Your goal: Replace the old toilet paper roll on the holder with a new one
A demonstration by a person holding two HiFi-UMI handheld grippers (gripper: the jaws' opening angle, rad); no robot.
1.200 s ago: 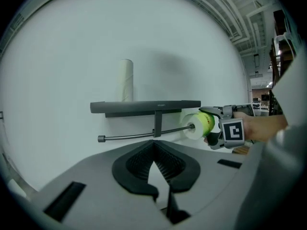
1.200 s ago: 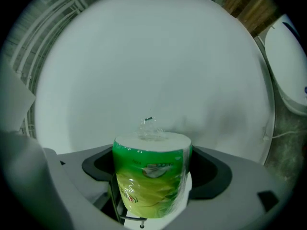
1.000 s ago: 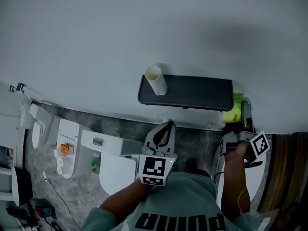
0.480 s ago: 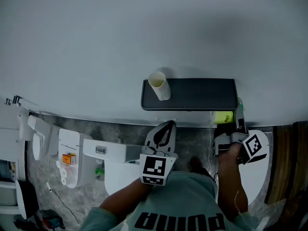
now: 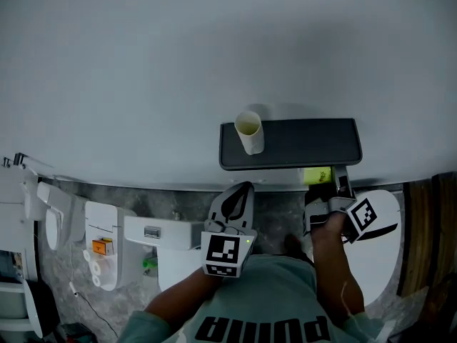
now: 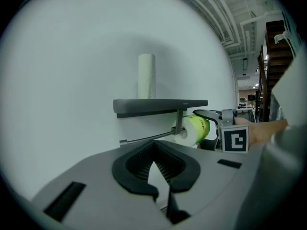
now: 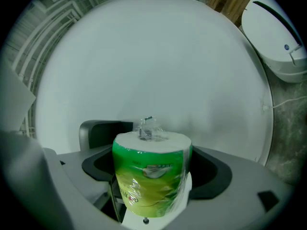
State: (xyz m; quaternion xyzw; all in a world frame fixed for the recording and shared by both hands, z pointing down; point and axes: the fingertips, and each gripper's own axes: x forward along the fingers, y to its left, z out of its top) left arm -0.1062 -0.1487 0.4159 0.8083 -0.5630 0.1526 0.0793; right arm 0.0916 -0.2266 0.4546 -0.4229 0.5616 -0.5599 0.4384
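Right gripper view: the right gripper has its jaws clamped on the new toilet paper roll, which is green-wrapped. The left gripper has its jaws together with nothing between them. Ahead of them the holder carries the old cardboard tube upright on its shelf.

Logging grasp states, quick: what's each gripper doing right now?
Left gripper: shut, nothing between its jaws.
Right gripper: shut on the green-wrapped toilet paper roll.

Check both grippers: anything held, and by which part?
Right gripper clamps the green-wrapped toilet paper roll across its curved sides. Left gripper shut, empty.
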